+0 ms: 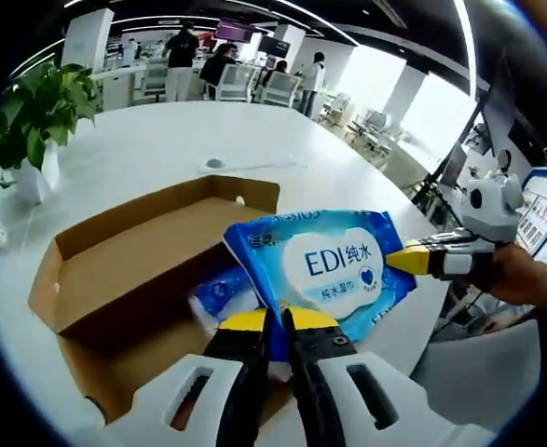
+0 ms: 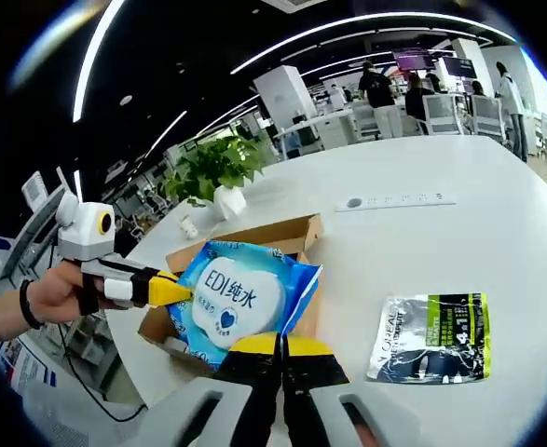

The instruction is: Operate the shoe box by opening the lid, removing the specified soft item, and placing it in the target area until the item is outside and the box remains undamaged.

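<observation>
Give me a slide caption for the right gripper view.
Two hand-held grippers hold a blue EDI wet wipes pack above the open cardboard shoe box; a L'Oreal sachet lies on the white table.

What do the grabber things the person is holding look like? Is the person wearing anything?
Each hand-held gripper has two black jaws tipped in yellow, rising from a white body with slot-shaped holes. That goes for the left hand-held gripper and the right hand-held gripper alike. From the side, each has a white housing on top. The person wears a dark wristband.

Open-plan office; long white table, rows of desks and chairs, perhaps monitors, ceiling light strips
</observation>
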Demonstrator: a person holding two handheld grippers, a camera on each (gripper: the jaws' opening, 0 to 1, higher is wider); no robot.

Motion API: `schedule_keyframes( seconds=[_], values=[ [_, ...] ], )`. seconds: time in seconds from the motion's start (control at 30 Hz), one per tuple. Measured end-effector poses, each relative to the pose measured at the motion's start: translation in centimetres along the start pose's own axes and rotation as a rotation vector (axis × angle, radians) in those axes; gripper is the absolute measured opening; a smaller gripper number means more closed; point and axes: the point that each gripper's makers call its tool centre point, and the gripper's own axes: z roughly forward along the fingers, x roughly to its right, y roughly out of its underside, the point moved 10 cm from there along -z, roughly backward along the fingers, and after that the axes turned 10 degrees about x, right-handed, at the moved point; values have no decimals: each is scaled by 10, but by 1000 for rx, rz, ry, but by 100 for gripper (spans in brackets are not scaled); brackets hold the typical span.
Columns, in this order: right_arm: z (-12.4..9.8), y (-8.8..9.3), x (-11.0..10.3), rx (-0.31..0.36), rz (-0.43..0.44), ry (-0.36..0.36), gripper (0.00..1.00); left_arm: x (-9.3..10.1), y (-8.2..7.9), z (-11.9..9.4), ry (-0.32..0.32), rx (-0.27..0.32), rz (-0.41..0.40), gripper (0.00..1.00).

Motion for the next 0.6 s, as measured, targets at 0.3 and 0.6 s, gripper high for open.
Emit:
schedule_keyframes(
  seconds=[0.3, 0.6],
  values=[
    [-38, 12, 20, 24, 45, 64, 0, 34, -3, 28, 56, -35, 55, 4],
    [-65, 23, 43, 48, 94, 115, 0, 62, -7, 51, 101, -64, 99, 3]
  ],
)
